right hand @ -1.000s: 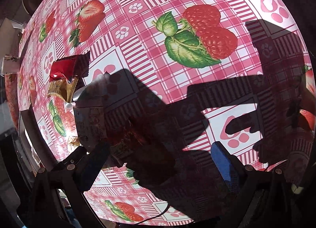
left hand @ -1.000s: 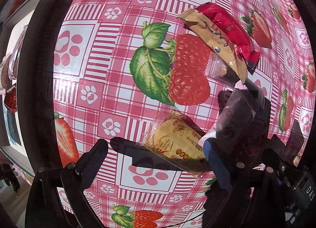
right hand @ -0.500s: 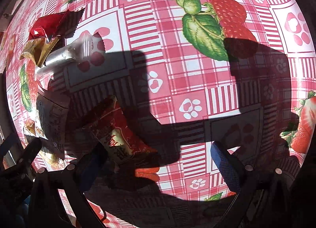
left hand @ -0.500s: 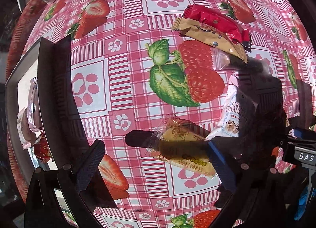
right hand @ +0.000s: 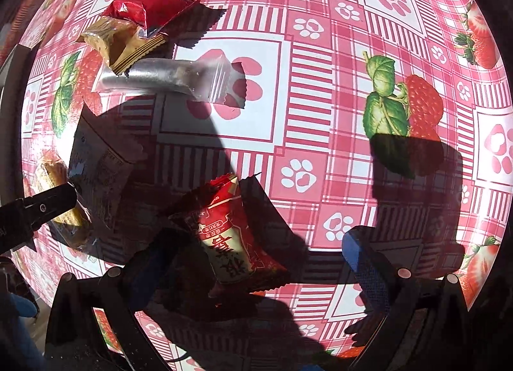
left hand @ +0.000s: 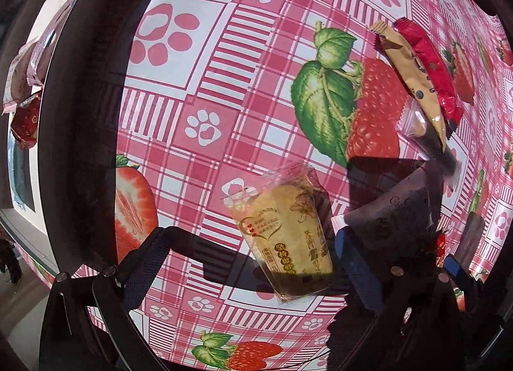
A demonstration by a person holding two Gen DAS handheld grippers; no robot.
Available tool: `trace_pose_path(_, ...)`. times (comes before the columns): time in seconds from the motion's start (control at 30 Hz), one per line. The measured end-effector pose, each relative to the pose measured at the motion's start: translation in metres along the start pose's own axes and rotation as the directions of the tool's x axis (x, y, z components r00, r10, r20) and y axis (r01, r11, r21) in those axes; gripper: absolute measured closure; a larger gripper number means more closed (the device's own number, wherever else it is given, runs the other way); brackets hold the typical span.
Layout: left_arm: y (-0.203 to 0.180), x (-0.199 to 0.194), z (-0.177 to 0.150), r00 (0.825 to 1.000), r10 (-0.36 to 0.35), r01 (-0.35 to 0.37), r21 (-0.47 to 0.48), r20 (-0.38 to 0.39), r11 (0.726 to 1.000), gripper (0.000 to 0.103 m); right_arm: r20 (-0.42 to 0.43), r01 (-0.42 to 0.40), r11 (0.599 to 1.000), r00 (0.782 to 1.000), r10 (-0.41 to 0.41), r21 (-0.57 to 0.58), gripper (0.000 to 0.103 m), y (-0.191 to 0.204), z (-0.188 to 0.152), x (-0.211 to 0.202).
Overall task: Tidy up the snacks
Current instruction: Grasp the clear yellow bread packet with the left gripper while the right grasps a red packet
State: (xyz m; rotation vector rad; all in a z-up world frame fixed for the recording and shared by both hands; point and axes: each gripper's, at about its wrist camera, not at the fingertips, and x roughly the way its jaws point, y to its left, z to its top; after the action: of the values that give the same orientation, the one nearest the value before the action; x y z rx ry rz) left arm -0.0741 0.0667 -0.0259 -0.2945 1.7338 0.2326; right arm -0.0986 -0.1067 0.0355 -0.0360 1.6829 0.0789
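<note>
Two handheld grippers hover over a table covered in a pink checked tablecloth (left hand: pixel 205 59) printed with strawberries and paw prints. The left gripper (left hand: pixel 253 262) has its fingers spread wide, straddling a clear-wrapped yellow pastry packet (left hand: pixel 288 229) that lies flat between them, nearer the right finger; it appears lined up for a pick. The right gripper (right hand: pixel 256 262) is likewise released, its fingers either side of a red and white snack packet (right hand: pixel 231 239), not yet pinching it. Farther off lie a red wrapper (right hand: pixel 144 8), a tan biscuit packet (right hand: pixel 125 43) and a silvery clear packet (right hand: pixel 166 77), overlapping in a loose pile. At the far left, a dark-rimmed tray (left hand: pixel 73 88) holds several sorted snacks, probably the destination.
</note>
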Motion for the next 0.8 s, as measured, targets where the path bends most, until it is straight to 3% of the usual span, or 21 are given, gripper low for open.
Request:
trace_pose_path(0.07,-0.008,0.001,-0.001,1.0,0.019,-0.019,0.016,0.007,1.0,0.002,-0.005,0.012,1.0,1.0,-0.012,-0.02,0.0,0.009,0.008,0.007)
trace_pose_path(0.13,0.008,-0.003,-0.013,0.999,0.024,-0.025,0.045,0.023,0.999,0.008,-0.033,0.01,1.0,0.999,-0.011,-0.024,0.0,-0.001,0.001,0.009)
trace_pose_path(0.17,0.006,-0.007,-0.019,0.999,0.027,-0.029,0.069,0.036,0.997,0.015,-0.04,0.013,1.0,0.999,-0.014,-0.02,0.001,0.001,0.001,0.008)
trace_pose_path(0.23,-0.006,-0.012,-0.028,0.998,0.031,-0.039,0.132,0.062,0.99,0.032,-0.009,0.016,0.999,1.0,-0.017,-0.039,0.014,0.014,0.002,0.004)
trace_pose_path(0.3,-0.021,-0.019,-0.029,0.996,0.034,-0.051,0.211,0.081,0.976,0.054,0.019,0.019,0.997,1.0,-0.018,-0.081,0.049,0.03,0.008,-0.008)
trace_pose_path(0.37,-0.031,-0.02,-0.032,0.995,0.032,-0.055,0.271,0.089,0.961,0.063,0.026,0.011,0.995,1.0,-0.008,-0.096,0.077,0.036,0.008,-0.014)
trace_pose_path(0.43,-0.048,-0.023,-0.036,0.996,0.018,-0.043,0.31,0.084,0.95,0.063,0.018,-0.026,0.997,0.999,0.028,-0.073,0.077,0.039,0.005,-0.018)
trace_pose_path(0.53,-0.036,-0.033,-0.043,0.996,-0.02,-0.013,0.343,0.09,0.939,0.064,0.036,-0.092,0.995,0.995,0.093,-0.038,0.077,0.035,-0.003,-0.027)
trace_pose_path(0.8,-0.017,-0.079,-0.05,0.98,-0.056,-0.036,0.442,0.193,0.896,0.063,0.066,-0.222,0.975,0.973,0.222,-0.004,0.077,0.055,-0.021,-0.074)
